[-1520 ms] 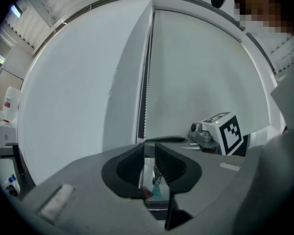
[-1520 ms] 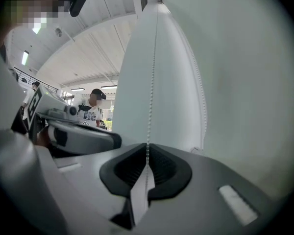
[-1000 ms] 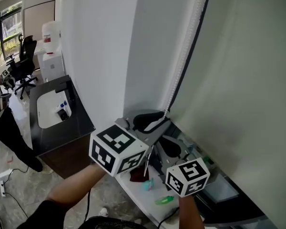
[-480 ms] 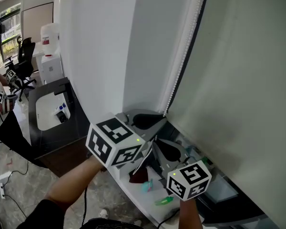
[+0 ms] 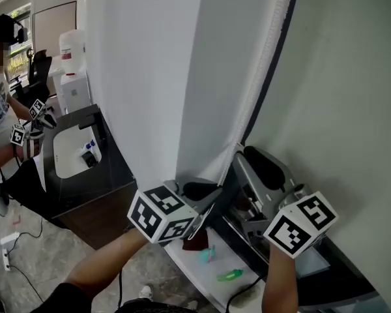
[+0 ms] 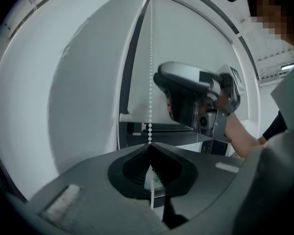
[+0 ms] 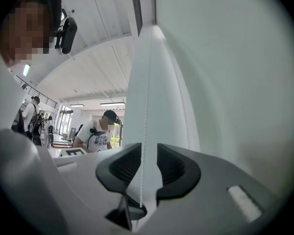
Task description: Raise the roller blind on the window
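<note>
A white bead chain [image 5: 267, 51] hangs down the edge of the pale roller blind [image 5: 339, 96]. My left gripper [image 5: 215, 191] is low on the chain, and its jaws have just been closing. In the left gripper view it [image 6: 149, 145] is shut on the bead chain [image 6: 150, 72], which runs straight up from the pinch. My right gripper [image 5: 242, 155] stands higher, next to the blind. Its jaws have just been opening. In the right gripper view it [image 7: 148, 148] is open, with the bead chain [image 7: 147, 97] passing loose between the pads.
A white wall column [image 5: 150, 77] stands left of the window. The white sill [image 5: 195, 266] below holds small green items [image 5: 228, 274] and a dark red thing [image 5: 195, 240]. A black desk [image 5: 111, 168] and a person [image 5: 0, 109] holding grippers are at the far left.
My left gripper has closed on the chain and sunk with it. My right gripper has let the chain go, opened, and risen to a spot above the left one.
</note>
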The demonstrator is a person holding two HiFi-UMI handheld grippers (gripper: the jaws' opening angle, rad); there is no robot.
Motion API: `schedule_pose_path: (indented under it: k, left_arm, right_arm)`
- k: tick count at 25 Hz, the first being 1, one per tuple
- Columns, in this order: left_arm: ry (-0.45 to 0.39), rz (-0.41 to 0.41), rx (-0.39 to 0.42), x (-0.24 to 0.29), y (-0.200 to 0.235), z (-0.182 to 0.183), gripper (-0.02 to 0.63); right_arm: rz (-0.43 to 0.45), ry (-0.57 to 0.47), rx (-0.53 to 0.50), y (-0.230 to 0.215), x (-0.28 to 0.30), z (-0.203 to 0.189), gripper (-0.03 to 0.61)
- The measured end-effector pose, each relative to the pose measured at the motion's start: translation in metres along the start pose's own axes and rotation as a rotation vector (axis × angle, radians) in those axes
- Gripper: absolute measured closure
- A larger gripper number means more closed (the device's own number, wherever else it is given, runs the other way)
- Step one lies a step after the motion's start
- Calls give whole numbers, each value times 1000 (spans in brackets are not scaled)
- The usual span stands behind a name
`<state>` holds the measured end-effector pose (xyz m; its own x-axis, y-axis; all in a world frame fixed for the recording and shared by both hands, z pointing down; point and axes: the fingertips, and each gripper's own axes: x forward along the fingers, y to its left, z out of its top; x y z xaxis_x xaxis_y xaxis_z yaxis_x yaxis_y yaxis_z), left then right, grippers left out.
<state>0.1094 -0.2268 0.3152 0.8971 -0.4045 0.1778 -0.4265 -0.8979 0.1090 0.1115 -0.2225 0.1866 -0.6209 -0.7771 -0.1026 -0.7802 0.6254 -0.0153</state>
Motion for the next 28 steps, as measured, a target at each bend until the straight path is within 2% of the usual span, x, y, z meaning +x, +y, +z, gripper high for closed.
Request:
schedule_pose_path:
  k: [3, 8, 9, 10, 15, 18, 20, 21, 22, 24, 28]
  left_arm:
    - [14, 10, -14, 0, 3, -18, 601]
    - [84, -1, -33, 8, -1, -59, 601]
    - [91, -1, -39, 8, -1, -64, 601]
    - [93, 0, -43, 8, -1, -67, 601]
    - [94, -4, -61, 7, -1, -69, 601]
    - [108, -66, -90, 4, -8, -70, 600]
    - [118, -89, -63, 0, -16, -67, 600]
    - [109, -90, -42, -3, -19, -62, 591]
    - [83, -91, -30, -6, -22, -52, 553]
    - [-14, -93, -41, -18, -22, -19, 520]
    - [-223, -64, -75, -45, -8, 50, 520]
  right_arm:
    - [17, 2, -18, 4, 14, 8, 486]
    - [48, 11, -37, 12, 28, 9, 476]
    - [45, 10, -53, 13, 29, 9, 500]
    - [39, 6, -68, 13, 28, 9, 550]
    - [50, -31, -48, 13, 22, 10, 555]
    - [60, -37, -30, 15, 25, 10, 558]
    - [52, -34, -34, 14, 24, 9, 558]
    - [50, -32, -35, 13, 22, 10, 558]
    - [49, -31, -37, 12, 19, 11, 558]
    - [39, -31, -50, 8, 15, 13, 558]
    - [20, 28, -64, 1, 9, -16, 558]
